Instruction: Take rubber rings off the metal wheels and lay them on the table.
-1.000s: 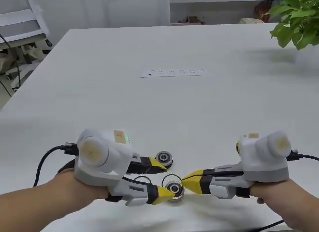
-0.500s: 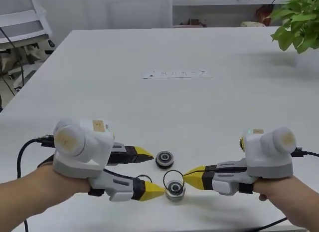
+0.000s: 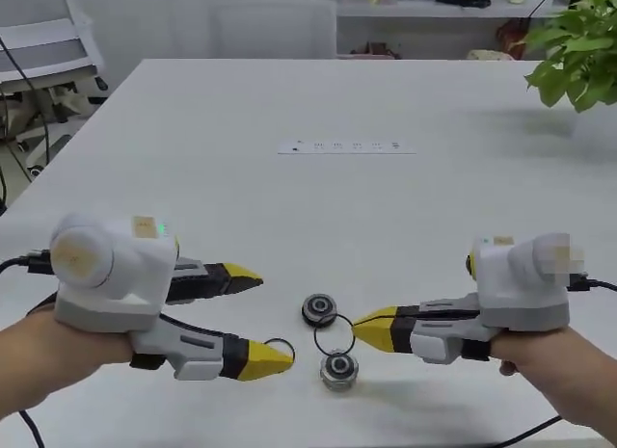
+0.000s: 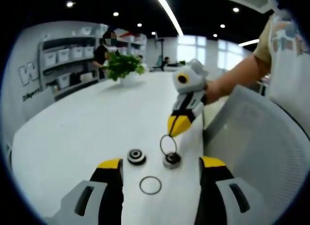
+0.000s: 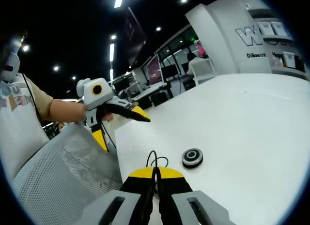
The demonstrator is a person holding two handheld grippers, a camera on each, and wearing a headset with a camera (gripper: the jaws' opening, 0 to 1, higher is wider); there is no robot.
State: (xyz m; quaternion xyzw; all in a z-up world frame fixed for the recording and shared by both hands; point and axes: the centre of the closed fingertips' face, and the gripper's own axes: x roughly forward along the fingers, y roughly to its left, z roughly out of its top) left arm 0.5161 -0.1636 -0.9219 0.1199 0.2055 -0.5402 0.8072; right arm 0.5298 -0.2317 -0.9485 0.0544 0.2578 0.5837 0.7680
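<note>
Rubber ring point(image 3: 317, 337) pinched in level right gripper point(image 3: 357, 324), left gripper point(image 3: 276, 318) spread wide alongside

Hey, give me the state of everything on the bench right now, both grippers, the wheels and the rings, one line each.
Left gripper: open, holding nothing.
Right gripper: shut on the held ring.
Held ring: upright, hanging over the near wheel.
Loose ring: lying flat on the table.
Near wheel: bare metal, ring off.
Far wheel: dark ring apparently on.
</note>
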